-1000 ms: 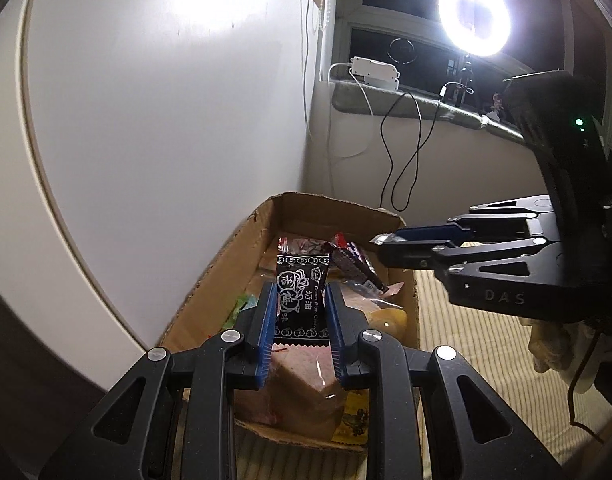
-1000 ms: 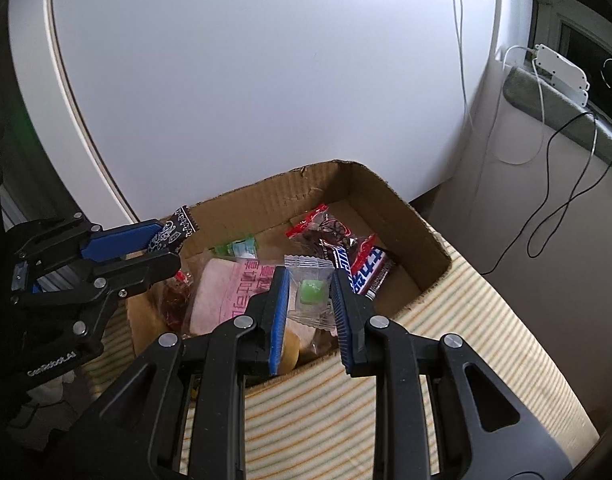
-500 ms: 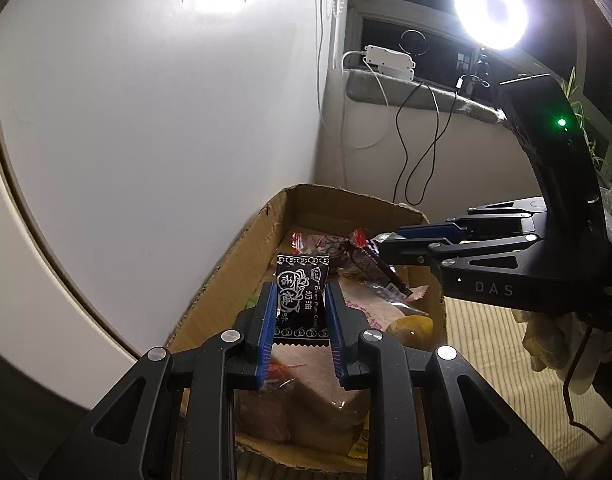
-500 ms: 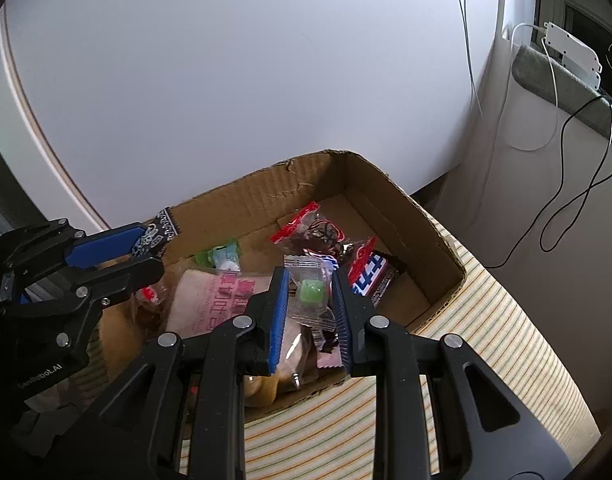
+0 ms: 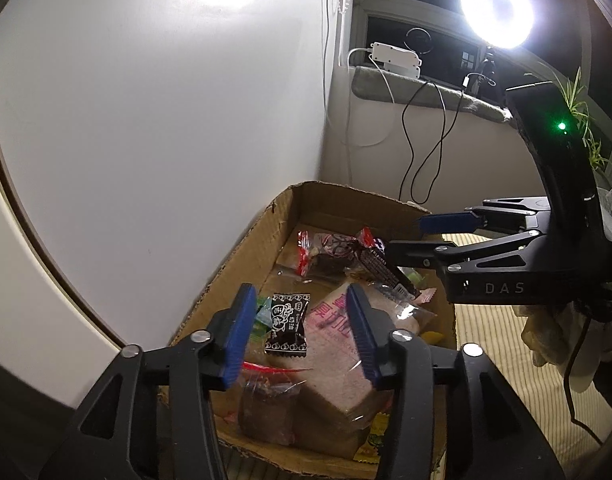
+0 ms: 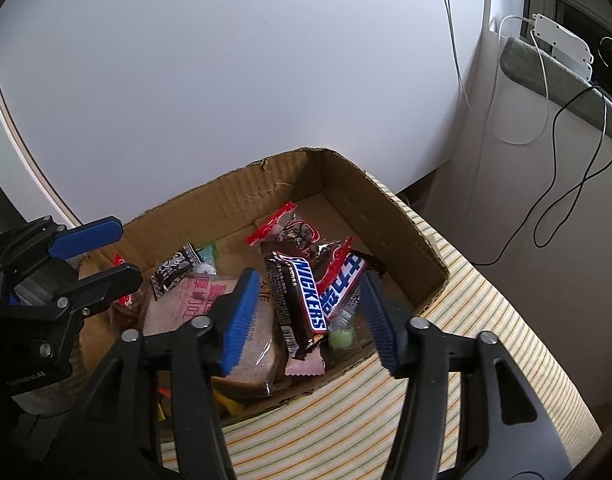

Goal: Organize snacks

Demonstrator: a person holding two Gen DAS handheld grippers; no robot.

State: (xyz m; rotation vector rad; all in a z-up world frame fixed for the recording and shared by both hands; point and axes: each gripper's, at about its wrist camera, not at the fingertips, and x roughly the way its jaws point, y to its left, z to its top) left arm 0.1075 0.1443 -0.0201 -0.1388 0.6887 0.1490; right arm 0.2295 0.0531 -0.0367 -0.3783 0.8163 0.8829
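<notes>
A cardboard box (image 5: 233, 264) (image 6: 394, 220) holds several snacks. My left gripper (image 5: 299, 334) is open above its near end; a black candy packet (image 5: 286, 330) lies below it on a pink bread pack (image 5: 338, 344), free of the pads. My right gripper (image 6: 310, 316) is open over the box; a clear packet with a green candy (image 6: 342, 338) lies below it beside Snickers bars (image 6: 301, 296). The black packet (image 6: 171, 270) and the left gripper (image 6: 101, 252) show at left in the right wrist view. The right gripper (image 5: 426, 236) shows at right in the left wrist view.
The box stands on a striped cloth (image 6: 486, 340) against a white rounded panel (image 5: 145, 120). A red-wrapped snack (image 5: 330, 248) lies at the box's far end. A sill with a white power strip (image 5: 394, 58), cables and a bright ring light (image 5: 496, 4) is behind.
Both grippers have opened. The black packet dropped from the left gripper and the green candy packet from the right, both into the box.
</notes>
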